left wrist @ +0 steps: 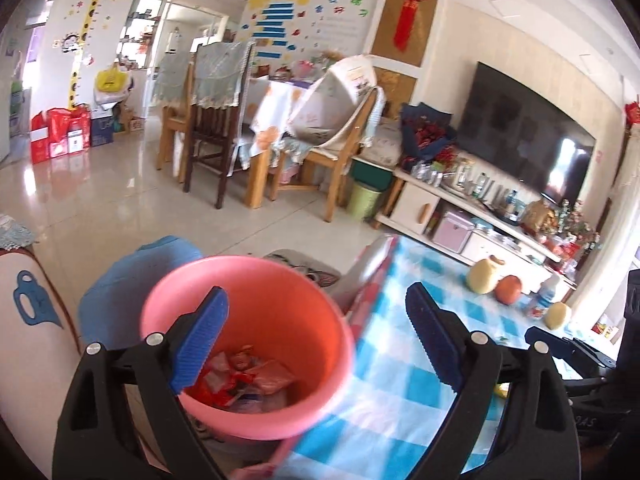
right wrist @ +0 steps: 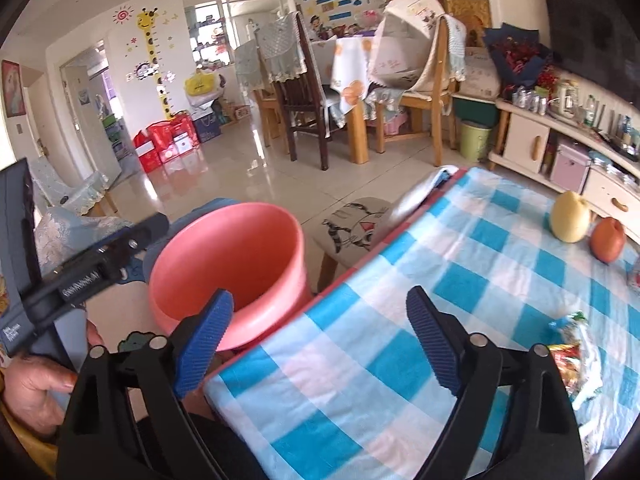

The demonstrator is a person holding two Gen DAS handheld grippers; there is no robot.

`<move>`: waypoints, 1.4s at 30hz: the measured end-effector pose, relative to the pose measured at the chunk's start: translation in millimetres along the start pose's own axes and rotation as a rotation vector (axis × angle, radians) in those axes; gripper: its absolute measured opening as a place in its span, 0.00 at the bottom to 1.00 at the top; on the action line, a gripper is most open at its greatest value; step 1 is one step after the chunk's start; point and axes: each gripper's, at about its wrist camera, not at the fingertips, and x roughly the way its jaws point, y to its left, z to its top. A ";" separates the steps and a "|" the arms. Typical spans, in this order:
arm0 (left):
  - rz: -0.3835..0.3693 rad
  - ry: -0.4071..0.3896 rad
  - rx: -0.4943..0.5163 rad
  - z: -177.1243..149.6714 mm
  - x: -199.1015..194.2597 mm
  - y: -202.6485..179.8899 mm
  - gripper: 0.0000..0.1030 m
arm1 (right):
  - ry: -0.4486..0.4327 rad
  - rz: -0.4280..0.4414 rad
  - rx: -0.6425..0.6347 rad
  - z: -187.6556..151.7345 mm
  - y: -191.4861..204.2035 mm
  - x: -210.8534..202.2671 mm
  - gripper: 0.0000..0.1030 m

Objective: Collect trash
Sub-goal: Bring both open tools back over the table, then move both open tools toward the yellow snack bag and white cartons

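A pink bucket (left wrist: 256, 320) stands beside the table edge, with crumpled red and white wrappers (left wrist: 244, 376) in its bottom. My left gripper (left wrist: 316, 340) hovers open over the bucket's rim and the table edge, holding nothing. In the right wrist view the same bucket (right wrist: 228, 264) sits at the table's left edge. More wrappers (right wrist: 576, 352) lie on the cloth at the right. My right gripper (right wrist: 320, 340) is open above the checked cloth, well left of those wrappers, with nothing between its fingers. The left gripper's body (right wrist: 84, 272) shows beside the bucket, held by a hand (right wrist: 36, 384).
The table wears a blue and white checked cloth (right wrist: 460, 264). A pear (right wrist: 570, 218) and an orange-red fruit (right wrist: 608, 240) stand at its far side. A stool with a cartoon cushion (right wrist: 356, 220) is behind the bucket. Dining chairs (right wrist: 304, 92) and a TV cabinet (right wrist: 532, 144) lie beyond.
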 end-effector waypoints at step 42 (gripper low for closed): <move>-0.304 0.175 0.212 -53.9 -33.0 -201.9 0.96 | -0.341 -0.325 0.193 -62.9 -133.0 -202.7 0.92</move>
